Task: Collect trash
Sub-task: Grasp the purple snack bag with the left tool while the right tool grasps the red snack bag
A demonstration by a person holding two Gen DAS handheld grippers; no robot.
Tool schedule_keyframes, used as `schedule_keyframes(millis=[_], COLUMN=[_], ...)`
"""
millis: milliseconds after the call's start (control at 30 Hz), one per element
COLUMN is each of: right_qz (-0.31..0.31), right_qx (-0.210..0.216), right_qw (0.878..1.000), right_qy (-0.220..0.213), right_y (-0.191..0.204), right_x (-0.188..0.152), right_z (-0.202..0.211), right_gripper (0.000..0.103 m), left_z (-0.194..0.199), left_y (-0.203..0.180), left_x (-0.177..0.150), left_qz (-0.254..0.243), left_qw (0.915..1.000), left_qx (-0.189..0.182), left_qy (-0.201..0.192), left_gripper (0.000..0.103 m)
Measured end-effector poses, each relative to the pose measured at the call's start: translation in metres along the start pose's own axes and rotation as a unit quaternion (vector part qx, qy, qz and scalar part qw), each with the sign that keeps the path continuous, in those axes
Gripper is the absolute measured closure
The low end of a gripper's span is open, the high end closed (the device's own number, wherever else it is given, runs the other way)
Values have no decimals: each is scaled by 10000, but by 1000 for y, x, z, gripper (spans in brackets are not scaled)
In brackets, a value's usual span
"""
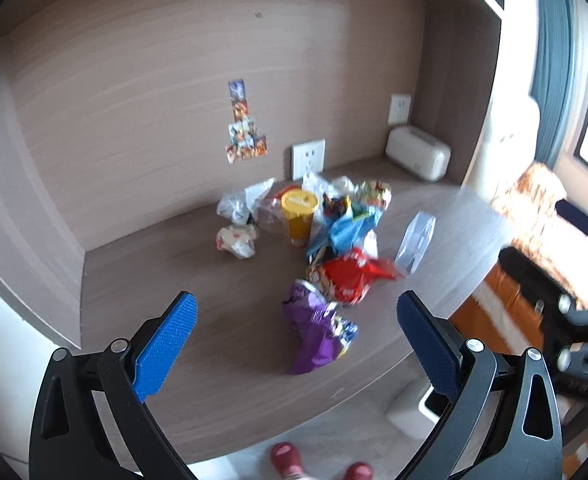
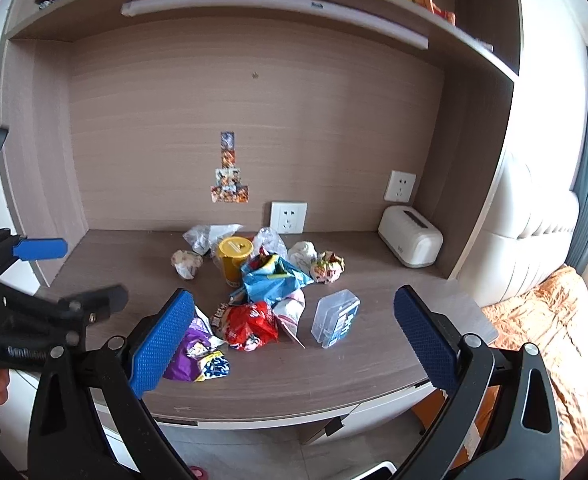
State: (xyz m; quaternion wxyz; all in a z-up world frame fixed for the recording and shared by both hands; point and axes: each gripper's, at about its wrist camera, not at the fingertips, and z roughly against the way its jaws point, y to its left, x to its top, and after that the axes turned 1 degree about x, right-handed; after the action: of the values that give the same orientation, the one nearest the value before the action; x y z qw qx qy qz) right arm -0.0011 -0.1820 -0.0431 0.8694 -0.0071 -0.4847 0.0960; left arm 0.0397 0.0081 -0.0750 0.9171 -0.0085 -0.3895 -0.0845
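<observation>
On the bench (image 2: 334, 384) the trash sits in a pile. Both tongs, left tongs (image 1: 296, 344) and right tongs (image 2: 294, 336), hang wide open, holding nothing. Best grab the purple bag (image 1: 314, 332) first; it is nearest.

Between the spread jaws of the right gripper (image 2: 294, 332), a crumpled red snack bag (image 2: 249, 326) lies on the brown wooden desk (image 2: 334, 376), with a clear plastic box (image 2: 336, 318) just beside it toward the right jaw. A purple foil wrapper (image 2: 191, 354) lies partly behind the left jaw. Beyond them stands a yellow lidded cup (image 2: 233, 260); a white toaster (image 2: 410, 242) sits well apart, past the right jaw.
</observation>
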Motion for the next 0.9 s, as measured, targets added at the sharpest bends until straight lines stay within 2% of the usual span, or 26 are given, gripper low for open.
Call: schedule_keyframes(millis=[100,167,333,433,600,767,900], right_qz=[-73,-155,-248,-254,-364,-512,-778], right_qx=[-34,-53,-86,-94,522,862,1036], right_qw=[9997,9992,9981,9979,9938,9879,9817], right_qy=[221,372,565,591,912,1181,1393], right_y=[-5,-9,-10,-10,-7,7,17], right_x=[-8,-13,-27,-38,-55,-73,-83], right_z=[-19,-32,-60,-77,-114,-147,-170], right_gripper=[3,3,3,3,3,3,3], left_z=[-15,-27,-64,-85,-121,-156,-172], left_y=[-7,-11,-12,-15,-19,-14,-8], left_x=[-7,-11,-17,-23,-37,-52,-58], left_qz=[-256,-346,-261,-298,-380,-222,-234], left_qw=[9996,9994,9989,9985,9974,9957,9954], left_qx=[122,51,-172,-141,-179,-255,-367], left_qy=[46,55,352,448,584,859,848], left_gripper=[5,5,5,5,5,5,5])
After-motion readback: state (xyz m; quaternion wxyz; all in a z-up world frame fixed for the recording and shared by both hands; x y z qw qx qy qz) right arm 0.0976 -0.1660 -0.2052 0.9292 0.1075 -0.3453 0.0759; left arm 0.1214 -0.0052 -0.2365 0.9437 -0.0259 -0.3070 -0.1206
